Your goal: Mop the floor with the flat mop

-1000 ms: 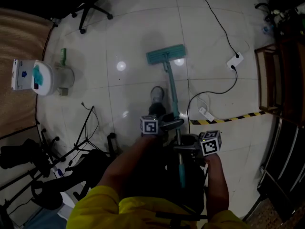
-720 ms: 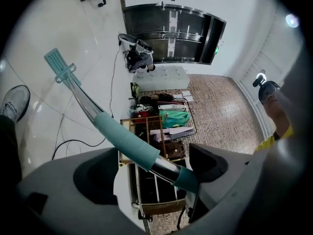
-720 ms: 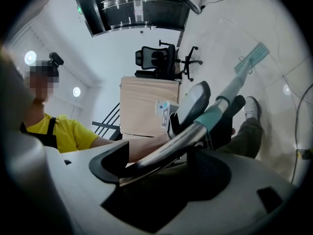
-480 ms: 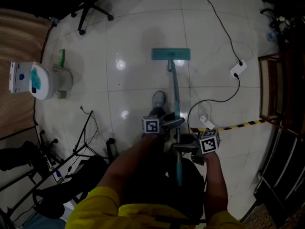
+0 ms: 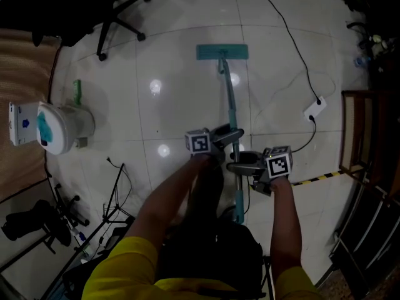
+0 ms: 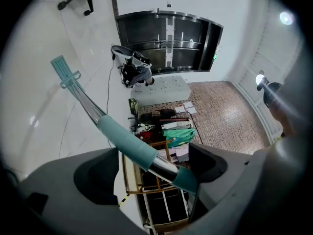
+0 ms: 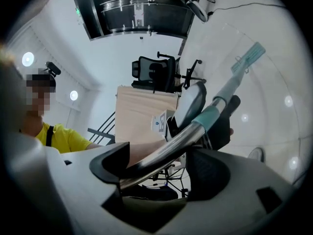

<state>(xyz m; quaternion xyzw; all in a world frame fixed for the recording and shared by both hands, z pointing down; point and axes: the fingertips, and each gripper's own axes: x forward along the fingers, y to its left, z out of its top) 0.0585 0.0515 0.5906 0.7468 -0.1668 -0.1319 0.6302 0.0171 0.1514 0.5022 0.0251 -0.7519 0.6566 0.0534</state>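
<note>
**Mid-stroke: mop stretching forward, both grippers clamping the pole**

The flat mop's teal head (image 5: 222,51) is lying flat on the floor, well ahead of the person, with its pole (image 5: 229,102) running straight back toward the body. The left gripper (image 5: 229,135) is holding the pole higher toward the head; its jaws are closing on the teal sleeve (image 6: 128,142). The right gripper (image 5: 241,165) is sitting just behind it, jaws pinching the bare metal tube (image 7: 168,143).

Mopping is looking under way rather than finished. The glossy white tiled floor (image 5: 175,61) is reflecting ceiling lights, and no wet-dry edge is showing, so how much has been covered cannot be told.

Obstacles are crowding the edges. A power strip (image 5: 314,109) and its cable are trailing to the right of the mop. Striped tape (image 5: 322,177) is lying near the right gripper. A white toilet (image 5: 53,127), an office chair (image 5: 119,11) and tripod legs (image 5: 112,192) are ringing the left side.
</note>
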